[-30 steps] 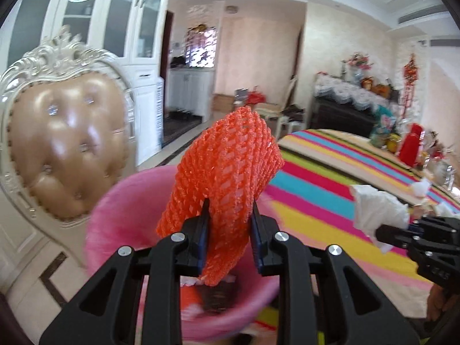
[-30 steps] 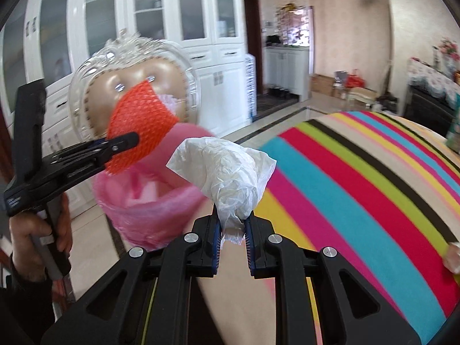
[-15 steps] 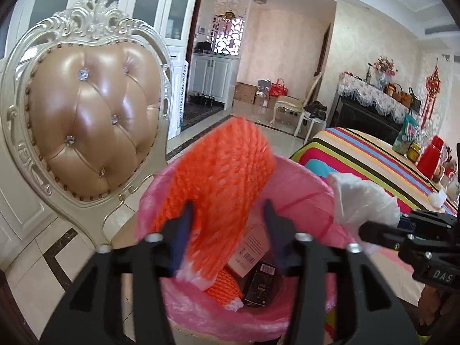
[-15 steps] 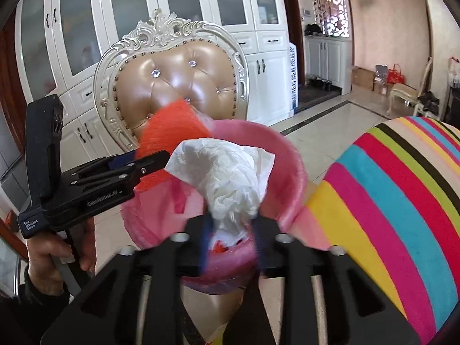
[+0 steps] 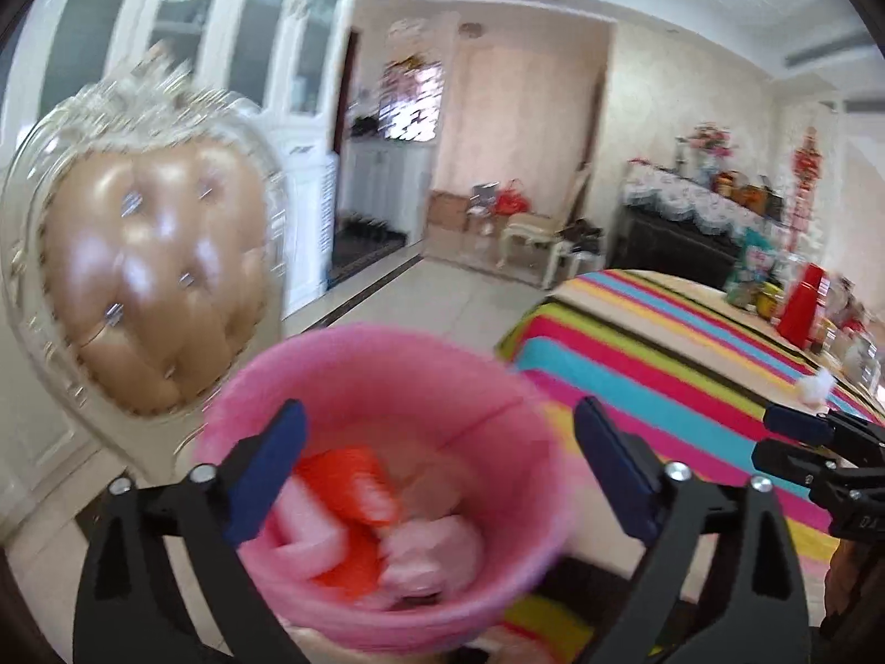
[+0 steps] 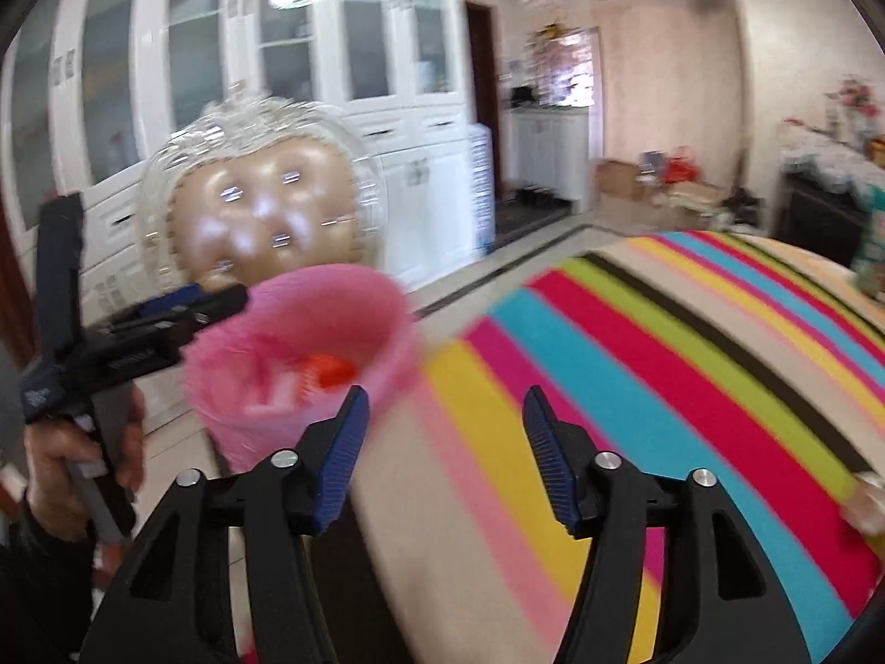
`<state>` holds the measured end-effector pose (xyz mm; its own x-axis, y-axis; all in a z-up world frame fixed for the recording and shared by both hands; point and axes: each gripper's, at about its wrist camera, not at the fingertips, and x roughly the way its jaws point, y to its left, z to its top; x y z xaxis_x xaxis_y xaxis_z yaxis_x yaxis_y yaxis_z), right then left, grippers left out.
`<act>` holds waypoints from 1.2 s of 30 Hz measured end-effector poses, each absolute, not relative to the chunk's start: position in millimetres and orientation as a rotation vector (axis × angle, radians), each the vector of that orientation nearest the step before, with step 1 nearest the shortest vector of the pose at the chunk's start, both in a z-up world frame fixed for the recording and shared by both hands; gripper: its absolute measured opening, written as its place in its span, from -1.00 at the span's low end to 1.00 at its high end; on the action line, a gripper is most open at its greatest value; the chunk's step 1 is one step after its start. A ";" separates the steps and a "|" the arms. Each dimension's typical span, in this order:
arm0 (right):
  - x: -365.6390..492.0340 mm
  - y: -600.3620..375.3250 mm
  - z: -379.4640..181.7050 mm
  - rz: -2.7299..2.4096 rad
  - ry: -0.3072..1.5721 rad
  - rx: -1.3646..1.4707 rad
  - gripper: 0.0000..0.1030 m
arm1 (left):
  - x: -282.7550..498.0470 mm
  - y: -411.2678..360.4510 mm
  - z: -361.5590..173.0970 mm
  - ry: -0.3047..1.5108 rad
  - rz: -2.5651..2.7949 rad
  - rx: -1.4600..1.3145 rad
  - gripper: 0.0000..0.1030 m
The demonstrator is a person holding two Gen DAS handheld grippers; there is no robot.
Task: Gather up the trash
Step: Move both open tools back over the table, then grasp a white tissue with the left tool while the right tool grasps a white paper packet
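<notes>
A pink-lined trash bin [image 5: 387, 371] stands beside the striped table. The orange foam net [image 5: 348, 476] lies inside it among other trash. My left gripper [image 5: 440, 448] is open and empty just above the bin. The bin also shows in the right wrist view [image 6: 326, 304], with orange [image 6: 332, 371] inside. My right gripper [image 6: 442, 426] is open and empty, to the right of the bin over the table edge. The left gripper [image 6: 221, 299] shows at the bin's left rim. A small white wad [image 5: 813, 387] lies on the table.
A tufted tan chair [image 5: 149, 288] with a silver frame stands right behind the bin. The table with a striped cloth [image 6: 664, 365] fills the right side; a red container [image 5: 802, 304] and jars stand at its far end. White cabinets [image 6: 332, 83] line the wall.
Both grippers have opened. The orange net and the white tissue have dropped out of them. Both grippers have pulled back and up from the bin.
</notes>
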<state>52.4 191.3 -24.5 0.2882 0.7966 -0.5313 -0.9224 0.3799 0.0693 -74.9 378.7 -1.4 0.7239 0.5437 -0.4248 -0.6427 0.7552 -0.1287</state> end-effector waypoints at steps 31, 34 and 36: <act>247.9 -156.0 -96.7 0.291 0.868 -0.109 -0.06 | 251.3 17.5 -36.7 0.606 -0.042 -0.077 0.89; 257.5 -154.2 -105.5 0.300 0.895 -0.105 -0.06 | 257.6 20.3 -36.3 0.637 -0.051 -0.070 0.88; 260.8 -157.2 -104.1 0.312 0.893 -0.088 -0.26 | 264.0 16.3 -39.2 0.656 -0.066 -0.048 0.88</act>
